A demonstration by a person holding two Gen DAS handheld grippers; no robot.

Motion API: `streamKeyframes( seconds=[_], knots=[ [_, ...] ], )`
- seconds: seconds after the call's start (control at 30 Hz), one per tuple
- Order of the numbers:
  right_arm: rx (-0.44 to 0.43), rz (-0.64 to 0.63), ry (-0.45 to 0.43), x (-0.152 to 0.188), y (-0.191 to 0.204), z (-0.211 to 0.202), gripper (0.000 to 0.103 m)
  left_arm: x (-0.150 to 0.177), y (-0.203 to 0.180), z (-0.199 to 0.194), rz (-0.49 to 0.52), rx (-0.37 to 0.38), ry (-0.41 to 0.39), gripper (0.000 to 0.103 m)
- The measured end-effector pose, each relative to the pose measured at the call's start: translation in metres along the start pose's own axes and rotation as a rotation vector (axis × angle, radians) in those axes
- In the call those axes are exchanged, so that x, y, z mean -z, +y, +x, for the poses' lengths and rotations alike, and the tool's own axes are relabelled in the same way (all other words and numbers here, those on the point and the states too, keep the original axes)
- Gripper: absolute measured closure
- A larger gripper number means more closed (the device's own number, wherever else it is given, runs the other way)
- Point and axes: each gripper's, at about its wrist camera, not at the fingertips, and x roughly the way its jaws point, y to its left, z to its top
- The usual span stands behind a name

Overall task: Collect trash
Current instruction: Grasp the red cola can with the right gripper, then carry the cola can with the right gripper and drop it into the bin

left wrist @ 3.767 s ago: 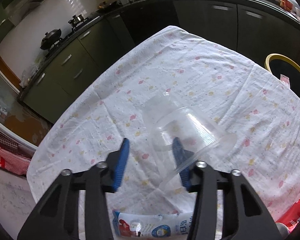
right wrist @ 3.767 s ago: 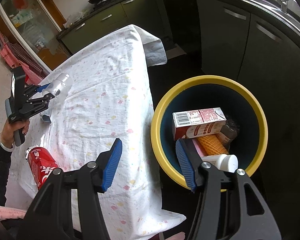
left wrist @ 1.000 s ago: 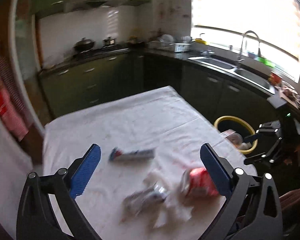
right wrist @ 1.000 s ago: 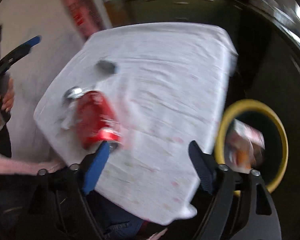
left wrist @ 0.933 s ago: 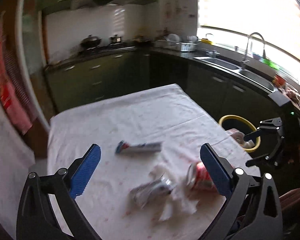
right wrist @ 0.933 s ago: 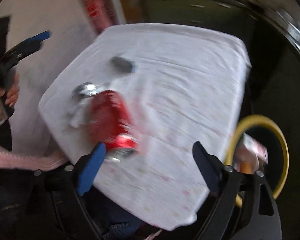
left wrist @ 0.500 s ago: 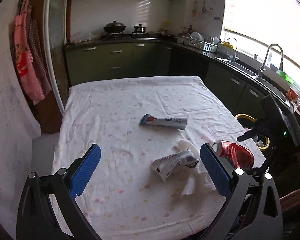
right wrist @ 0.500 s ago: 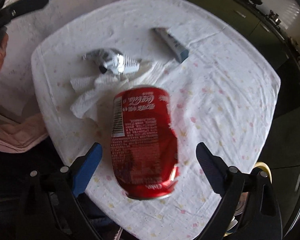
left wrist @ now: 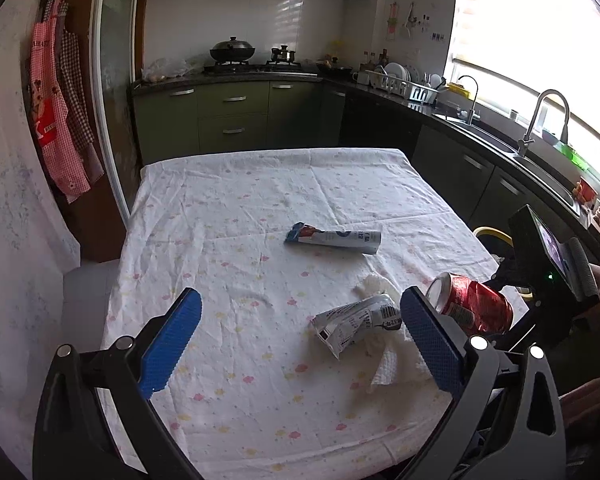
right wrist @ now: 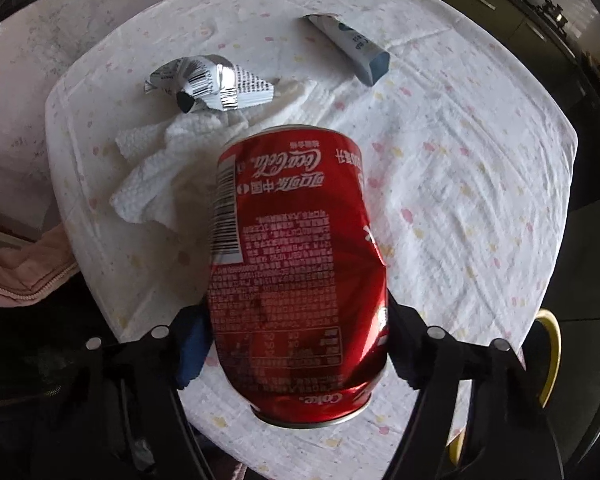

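On floral tablecloth (left wrist: pixel 236 240), red can (right wrist: pixel 296 272) lies between closing right tongs (right wrist: pixel 296 344), seemingly gripped; left tongs (left wrist: pixel 296 340) wide.

A dented red cola can (right wrist: pixel 296 280) lies on its side near the edge of the flowered tablecloth (left wrist: pixel 260 208). Just beside the can lie a crumpled white paper towel (right wrist: pixel 160 160) and — partly on it — a silver wrapper (right wrist: pixel 212 82); a flattened white-and-blue carton (left wrist: pixel 334 237) lies farther in, toward the cloth's middle.
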Motion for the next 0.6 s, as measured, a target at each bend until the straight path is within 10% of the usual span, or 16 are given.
streamKeyframes(
  seconds=[0.3, 0.6],
  knots=[
    [-0.048, 0.151, -0.111, 0.018, -0.041, -0.038, 0.035, -0.002, -0.009, 0.003, 0.019, 0.003, 0.001, 0.005],
    [0.082, 0.511, -0.189, 0.089, -0.150, -0.083, 0.036, -0.005, -0.025, 0.011, 0.044, 0.020, 0.012, 0.005]
  ],
)
